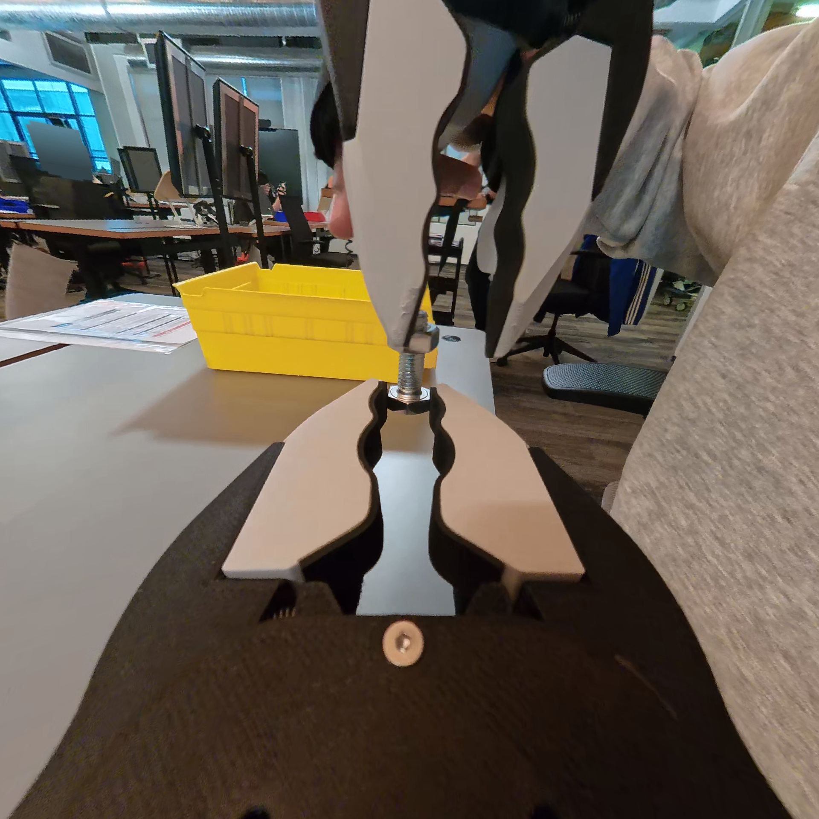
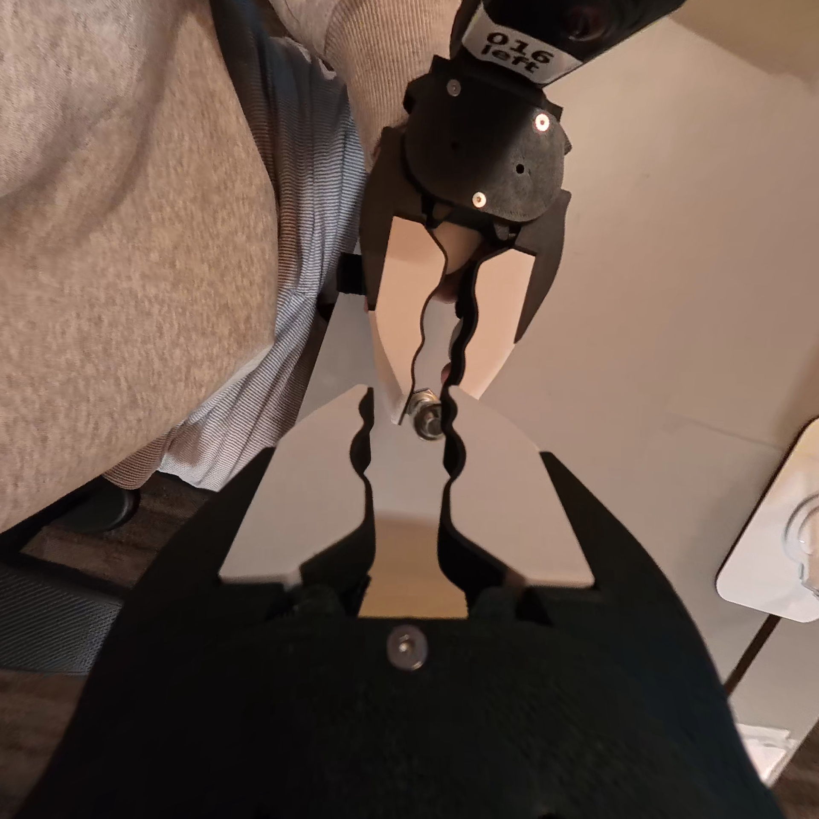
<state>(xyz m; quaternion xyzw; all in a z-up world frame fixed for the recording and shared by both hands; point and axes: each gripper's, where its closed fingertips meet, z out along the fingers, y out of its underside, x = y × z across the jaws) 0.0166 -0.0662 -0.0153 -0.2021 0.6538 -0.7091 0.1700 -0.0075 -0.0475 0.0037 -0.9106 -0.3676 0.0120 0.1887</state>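
Note:
A silver bolt (image 1: 410, 374) stands upright just above the grey table (image 1: 111, 465). My left gripper (image 1: 407, 392) is shut on its hex head at the bottom. A silver nut (image 1: 423, 339) sits on the upper threads. My right gripper (image 1: 452, 348) comes down from above with its jaws apart. One of its fingers (image 1: 399, 310) touches the nut and the other stands clear. In the right wrist view the nut (image 2: 425, 416) lies against one finger (image 2: 483, 465) of my right gripper (image 2: 410, 396), and the left gripper (image 2: 436, 403) reaches in from the top.
A yellow bin (image 1: 283, 328) stands behind the bolt, with a sleeved paper sheet (image 1: 111, 323) to its left. A person's grey sweater (image 1: 731, 399) fills the right side. A chair seat (image 1: 602, 385) sits past the table edge. A white tray (image 2: 753, 554) lies at the right. Only a small space, under 4 cm, lies between the two pairs of fingers.

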